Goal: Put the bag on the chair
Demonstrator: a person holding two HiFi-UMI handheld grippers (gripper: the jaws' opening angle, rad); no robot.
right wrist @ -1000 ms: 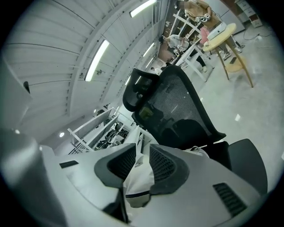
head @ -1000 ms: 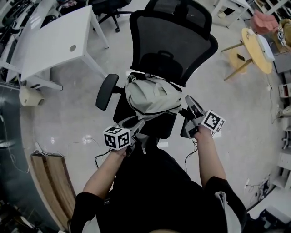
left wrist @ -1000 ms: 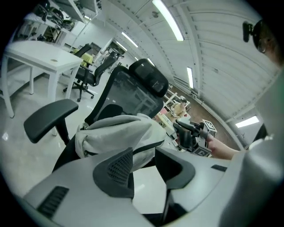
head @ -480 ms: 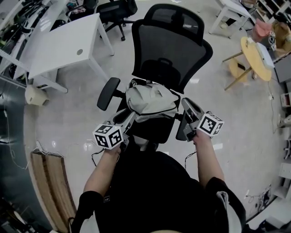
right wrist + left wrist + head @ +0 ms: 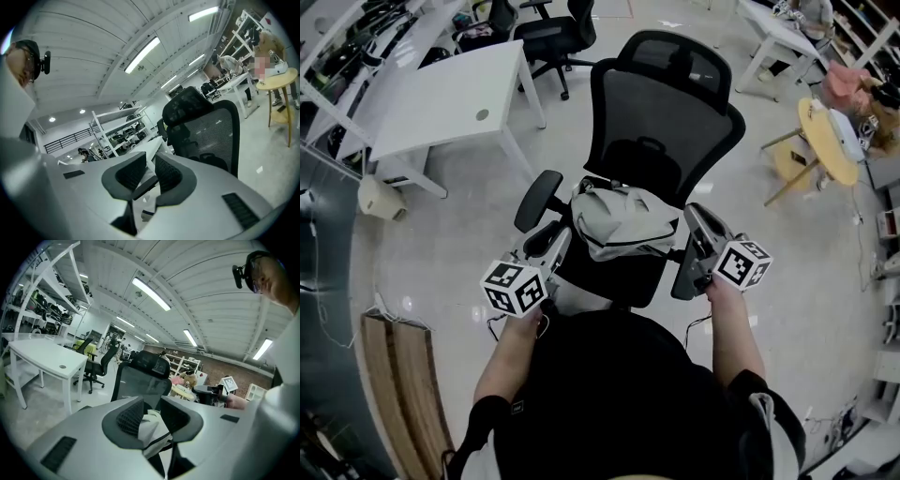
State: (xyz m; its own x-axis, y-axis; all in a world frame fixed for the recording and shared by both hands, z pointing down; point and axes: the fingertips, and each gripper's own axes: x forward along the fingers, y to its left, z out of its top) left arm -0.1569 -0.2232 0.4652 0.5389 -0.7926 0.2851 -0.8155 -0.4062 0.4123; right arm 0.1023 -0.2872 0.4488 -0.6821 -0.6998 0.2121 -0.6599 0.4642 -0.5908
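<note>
The pale grey bag (image 5: pixel 623 217) lay on the seat of the black mesh chair (image 5: pixel 667 112), slumped against the foot of its backrest, between the two armrests. The left gripper (image 5: pixel 546 246) hovered at the chair's front corner on the person's left, just beside the left armrest (image 5: pixel 536 199), pointing in toward the seat. Its fingers (image 5: pixel 130 417) stood apart and were closing, with nothing pinched. The bag showed through the gap between them but lay beyond the tips, near them and not touching. The right gripper (image 5: pixel 701 225) hung over the chair's right armrest (image 5: pixel 682 277), at the bag's right edge, aimed toward the backrest. Its fingers (image 5: pixel 131 174) were closing too, parted by a narrower gap and gripping nothing. A dark bar crossed that gap low down, and what it was could not be told. The bag sat just beside those tips, on the seat side of them. Whether it touched them could not be told.
</note>
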